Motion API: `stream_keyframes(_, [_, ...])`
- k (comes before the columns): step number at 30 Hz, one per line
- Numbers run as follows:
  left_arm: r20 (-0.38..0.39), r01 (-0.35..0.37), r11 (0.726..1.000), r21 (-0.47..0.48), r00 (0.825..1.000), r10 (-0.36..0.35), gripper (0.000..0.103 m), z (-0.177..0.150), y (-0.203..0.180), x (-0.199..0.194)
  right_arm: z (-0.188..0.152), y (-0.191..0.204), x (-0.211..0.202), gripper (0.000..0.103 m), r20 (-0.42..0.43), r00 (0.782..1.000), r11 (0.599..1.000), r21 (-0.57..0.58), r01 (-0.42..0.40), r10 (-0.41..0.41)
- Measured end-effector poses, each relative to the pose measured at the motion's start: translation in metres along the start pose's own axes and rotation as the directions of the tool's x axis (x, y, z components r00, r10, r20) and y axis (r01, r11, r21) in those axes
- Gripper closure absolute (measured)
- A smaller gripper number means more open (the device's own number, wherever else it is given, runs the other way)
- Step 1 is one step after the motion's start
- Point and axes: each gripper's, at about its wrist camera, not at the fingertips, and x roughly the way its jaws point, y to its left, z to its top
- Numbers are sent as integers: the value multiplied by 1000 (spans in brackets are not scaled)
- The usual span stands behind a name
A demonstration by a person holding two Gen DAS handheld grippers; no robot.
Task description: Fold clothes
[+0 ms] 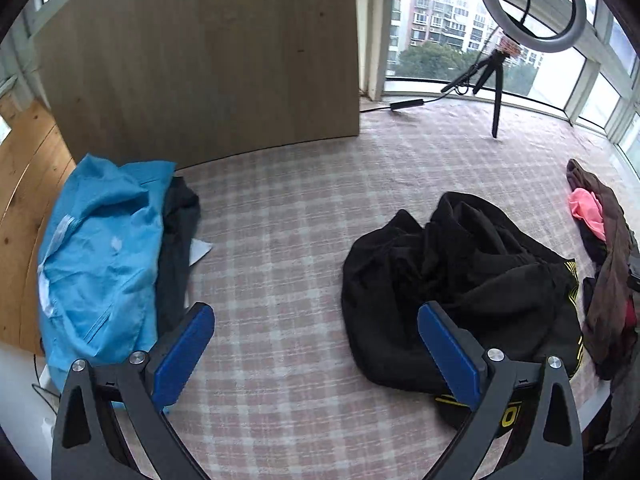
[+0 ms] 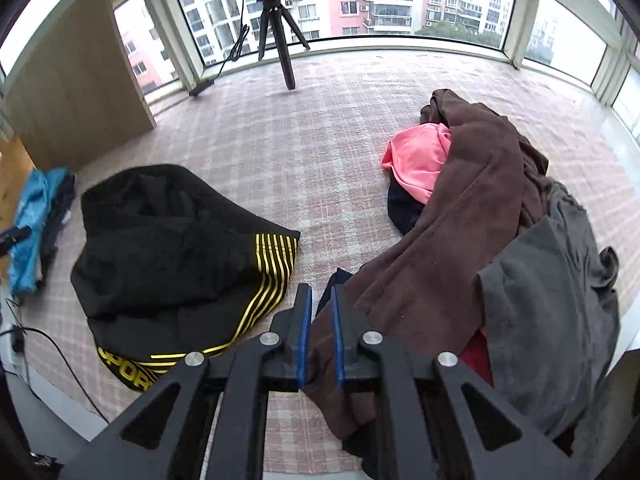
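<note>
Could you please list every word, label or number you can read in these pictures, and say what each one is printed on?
"SPOR", yellow letters on the band of the black garment; the rest is hidden behind the tongs.
A yellow "O"-like character on the same black garment in the left wrist view; unclear.
No other readable text.

The left gripper [image 1: 316, 344] fills the lower frame, jaws spread wide, while the right gripper [image 2: 321, 320] shows jaws nearly together, low centre.

Soft daylight from windows [image 2: 360, 4]; fisheye bends edges, dark corners.
</note>
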Motion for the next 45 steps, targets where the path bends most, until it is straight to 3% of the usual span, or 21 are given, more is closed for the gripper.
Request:
stream_keyframes(3, [-18,12,997,72,1000,-10,1,18,-23,20,5,-1,11,77,19,997,998,3,-70,70])
stream_keyframes(7, [-52,40,987,156,998,-32,1,35,-39,48,9,7,50,62,-35,983,984,0,-179,179])
stream_keyframes(11, [-145,104,983,150,986,-82,1,46,-45,75,10,19,87,57,-103,969,975,27,-222,224])
stream_keyframes(12, [-160,127,981,148,982,-103,1,48,-48,80,10,21,96,48,-121,965,973,35,-229,232])
stream_keyframes(13, [-168,139,978,154,979,-112,1,50,-53,86,9,22,104,46,-137,963,973,42,-228,231])
stream_keyframes(16, [-188,152,972,179,975,-118,3,56,-67,101,6,24,129,46,-185,957,974,73,-214,224])
stream_keyframes(18, [-202,142,970,197,974,-102,19,57,-73,106,7,21,136,45,-185,951,967,107,-231,247])
stream_keyframes(20, [-207,150,966,210,973,-106,28,56,-73,106,8,18,137,45,-157,945,954,129,-270,288])
stream_keyframes(24, [-205,176,957,232,970,-129,26,48,-64,89,7,16,140,45,-157,940,949,144,-281,303])
stream_keyframes(28, [-158,157,932,326,981,-110,24,30,-65,71,6,14,140,45,-158,935,943,160,-291,316])
stream_keyframes(32, [-125,113,904,413,990,-66,21,26,-78,80,10,14,140,45,-168,934,945,150,-291,315])
stream_keyframes(34, [-124,130,898,421,989,-84,21,30,-86,88,10,14,140,45,-172,934,946,145,-290,313])
stream_keyframes(35, [-122,147,895,422,987,-104,24,33,-90,90,10,14,140,45,-171,934,945,148,-291,314])
stream_keyframes(37, [-115,210,877,433,977,-177,56,36,-98,90,10,12,139,45,-168,933,943,157,-293,318])
stream_keyframes(38, [-116,243,867,436,970,-214,95,37,-101,89,10,12,138,45,-164,932,941,160,-297,322])
stream_keyframes(42, [-130,363,870,334,932,-339,97,45,-79,74,17,12,128,45,-135,930,935,150,-321,341])
stream_keyframes(43, [-120,368,877,309,930,-348,97,45,-66,66,19,12,124,45,-126,929,932,146,-331,349])
stream_keyframes(45, [-79,326,906,271,945,-317,97,43,-34,47,24,13,118,45,-106,924,926,133,-353,367])
